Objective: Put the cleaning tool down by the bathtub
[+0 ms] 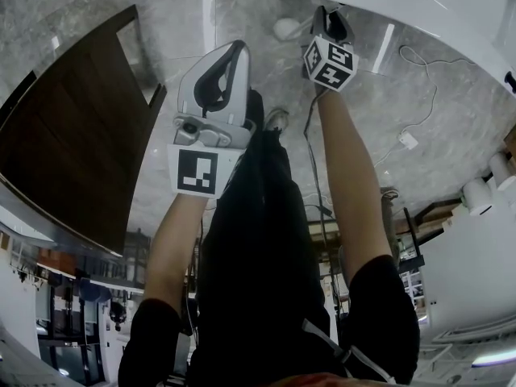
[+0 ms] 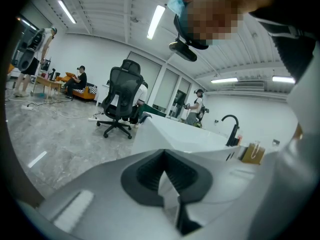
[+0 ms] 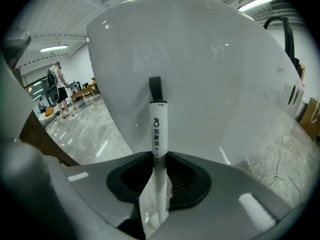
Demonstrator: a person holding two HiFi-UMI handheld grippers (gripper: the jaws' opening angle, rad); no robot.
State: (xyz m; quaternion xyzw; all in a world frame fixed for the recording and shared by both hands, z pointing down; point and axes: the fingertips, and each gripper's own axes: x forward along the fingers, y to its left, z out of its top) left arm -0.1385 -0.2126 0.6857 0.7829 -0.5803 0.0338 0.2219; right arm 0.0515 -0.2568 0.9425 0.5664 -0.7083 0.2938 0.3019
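The right gripper (image 3: 159, 164) clamps the cleaning tool (image 3: 158, 126), its white handle, printed 宝家洁, pointing loop-first at the bathtub (image 3: 215, 69); the left gripper (image 2: 165, 174) is closed, empty.

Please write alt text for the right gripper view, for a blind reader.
The right gripper is shut on the white handle of a cleaning tool, which sticks out ahead and ends in a black loop. Behind it, the white bathtub fills most of the view, with grey floor at both sides.
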